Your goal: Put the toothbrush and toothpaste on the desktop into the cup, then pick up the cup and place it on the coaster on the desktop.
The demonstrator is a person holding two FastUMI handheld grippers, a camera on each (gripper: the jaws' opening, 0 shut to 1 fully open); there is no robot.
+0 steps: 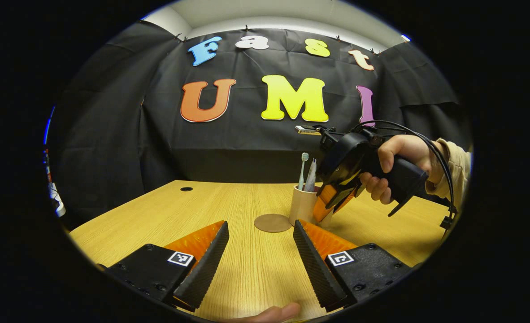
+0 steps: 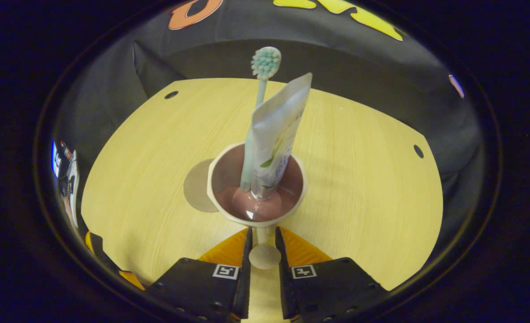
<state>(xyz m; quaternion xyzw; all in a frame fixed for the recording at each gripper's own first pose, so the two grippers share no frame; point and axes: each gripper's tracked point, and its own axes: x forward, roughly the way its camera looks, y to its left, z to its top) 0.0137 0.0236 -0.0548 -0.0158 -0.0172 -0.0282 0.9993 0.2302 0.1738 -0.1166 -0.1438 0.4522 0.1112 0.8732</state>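
Note:
A beige cup (image 2: 256,215) with a dark inside stands upright, holding a pale green toothbrush (image 2: 261,85) and a white toothpaste tube (image 2: 278,130). My right gripper (image 2: 263,233) is shut on the cup's small handle (image 2: 265,255). A round brown coaster (image 2: 197,186) lies on the desk just left of the cup. In the left gripper view the cup (image 1: 301,204) sits right of the coaster (image 1: 272,222), and a hand (image 1: 404,157) holds the right gripper (image 1: 332,202) against it. My left gripper (image 1: 261,224) hangs open over the desk, short of the coaster.
The wooden desk (image 1: 229,202) has small round cable holes (image 1: 186,189) (image 2: 418,151) near its far edge. Black cloth walls close in the back and sides. A fingertip (image 1: 274,312) shows at the bottom of the left gripper view.

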